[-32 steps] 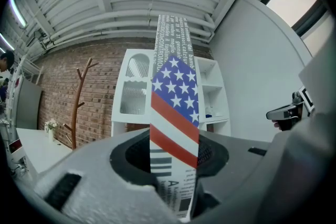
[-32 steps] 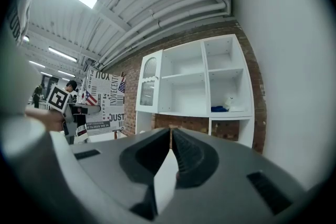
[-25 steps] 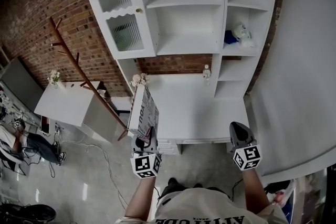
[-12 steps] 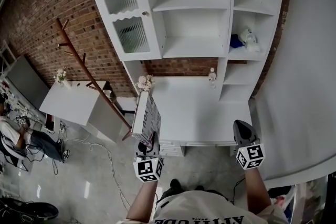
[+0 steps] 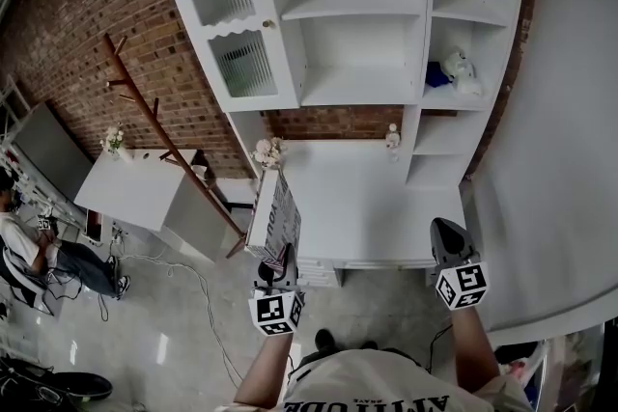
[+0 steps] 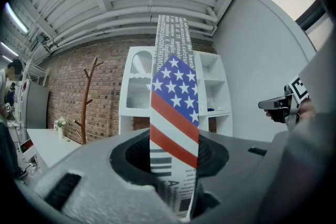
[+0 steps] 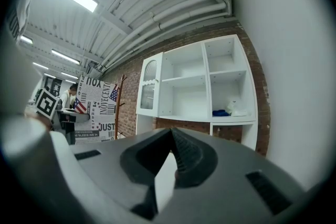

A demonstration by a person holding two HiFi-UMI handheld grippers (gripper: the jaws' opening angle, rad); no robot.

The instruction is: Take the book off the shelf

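We are holding the book clear of the shelves.

We are gripping the newsprint-patterned book (image 5: 276, 212), with a stars-and-stripes flag on its cover, by its lower edge in the left tongs (image 5: 277, 256). The pads are clamping both faces, so the book is standing upright out of them. In the head view it is hanging in the air at the left front corner of the white desk (image 5: 357, 198), apart from the tall white shelf unit (image 5: 357, 24) against the red brick wall (image 5: 97, 5). We are carrying the right tongs (image 5: 442, 234) near the desk's right front edge, tips pressed together with nothing between them. A blue cloth (image 5: 436, 72) is lying on a right-hand shelf.
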